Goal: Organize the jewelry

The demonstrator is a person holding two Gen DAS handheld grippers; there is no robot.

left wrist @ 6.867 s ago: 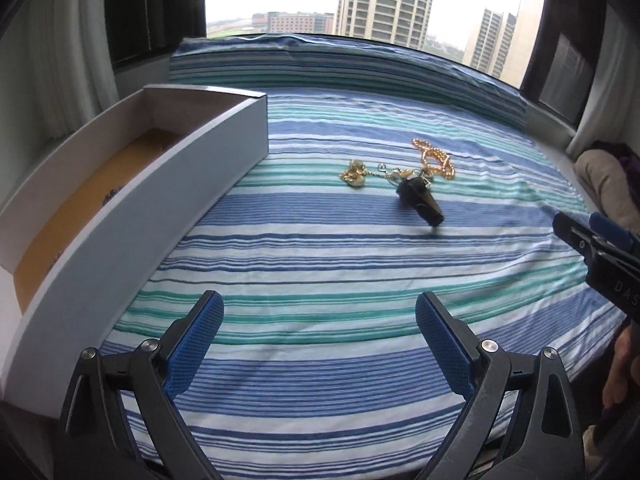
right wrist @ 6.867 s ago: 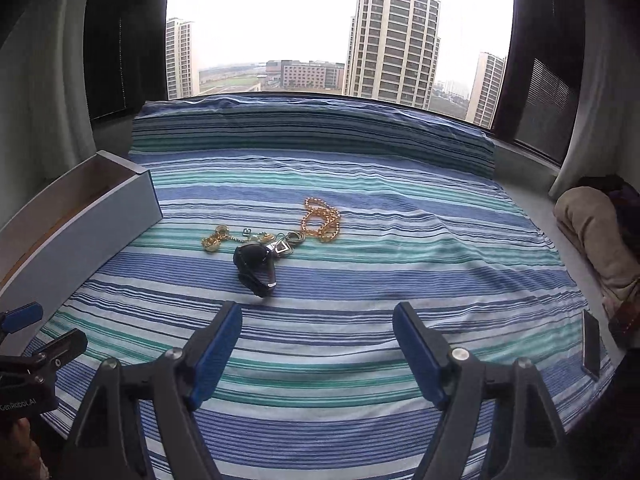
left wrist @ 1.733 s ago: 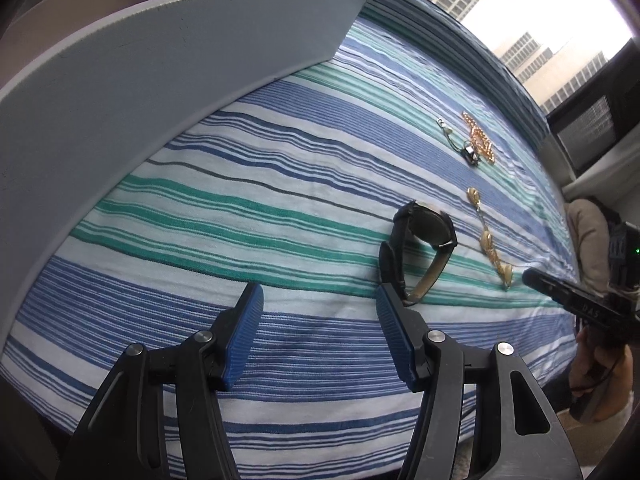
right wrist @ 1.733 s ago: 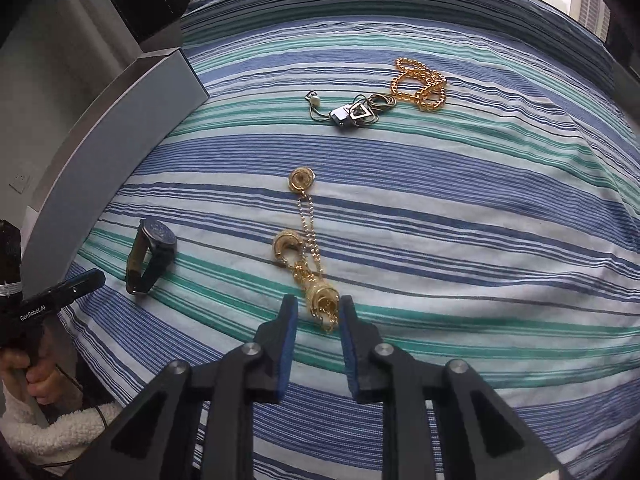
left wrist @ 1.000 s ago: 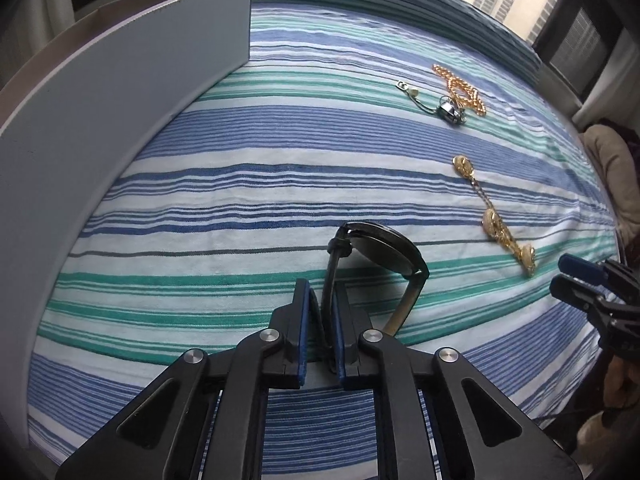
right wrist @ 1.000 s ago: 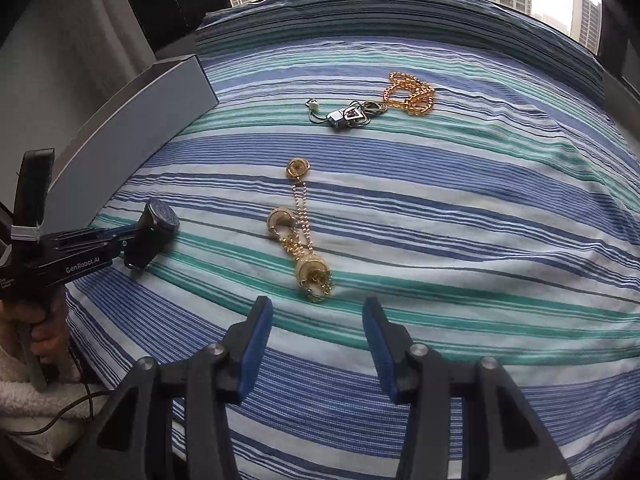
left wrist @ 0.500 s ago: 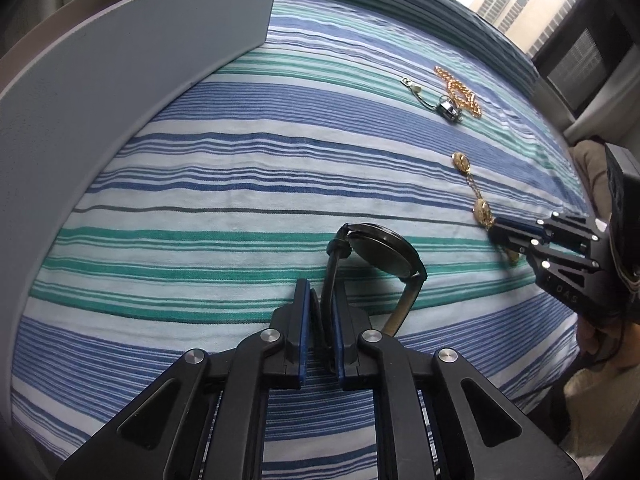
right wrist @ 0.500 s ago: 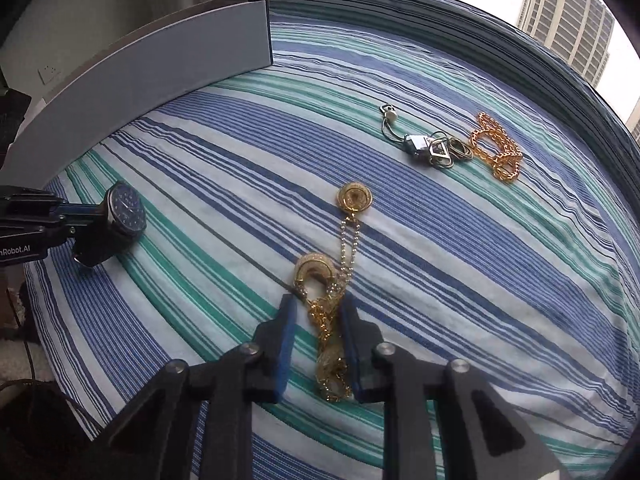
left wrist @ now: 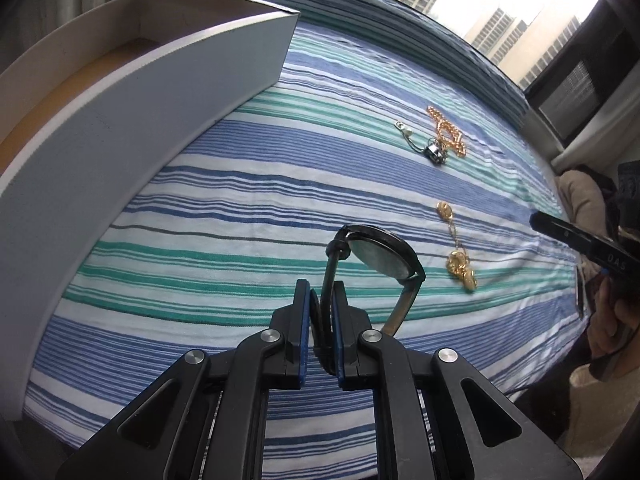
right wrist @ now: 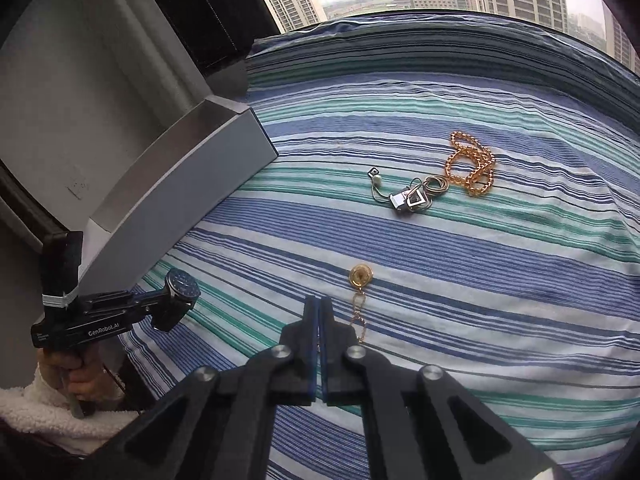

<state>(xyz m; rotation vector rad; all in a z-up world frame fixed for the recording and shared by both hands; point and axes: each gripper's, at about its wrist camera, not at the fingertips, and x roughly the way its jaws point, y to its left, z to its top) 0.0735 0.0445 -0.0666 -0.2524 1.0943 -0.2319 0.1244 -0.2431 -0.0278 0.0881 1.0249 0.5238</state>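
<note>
Left wrist view first: left hand-held gripper [left wrist: 321,312] is clamped on the strap of a black watch [left wrist: 380,256], which sits up off the striped bedspread [left wrist: 248,184] with its face tilted away. Big white box [left wrist: 152,92] runs along the left, open on top. Out on the bed there's a gold chain piece [left wrist: 456,250] lying stretched out, and farther back a gold bead necklace [left wrist: 446,130] touching a small silver tangle [left wrist: 434,154]. Right wrist view: right hand-held gripper [right wrist: 320,320] is clenched tight, and the gold chain piece [right wrist: 360,292] runs in behind its right finger, so can't tell if it's actually pinched. Watch [right wrist: 182,282] is over at the left, near the box [right wrist: 180,200], held by the other gripper.
</note>
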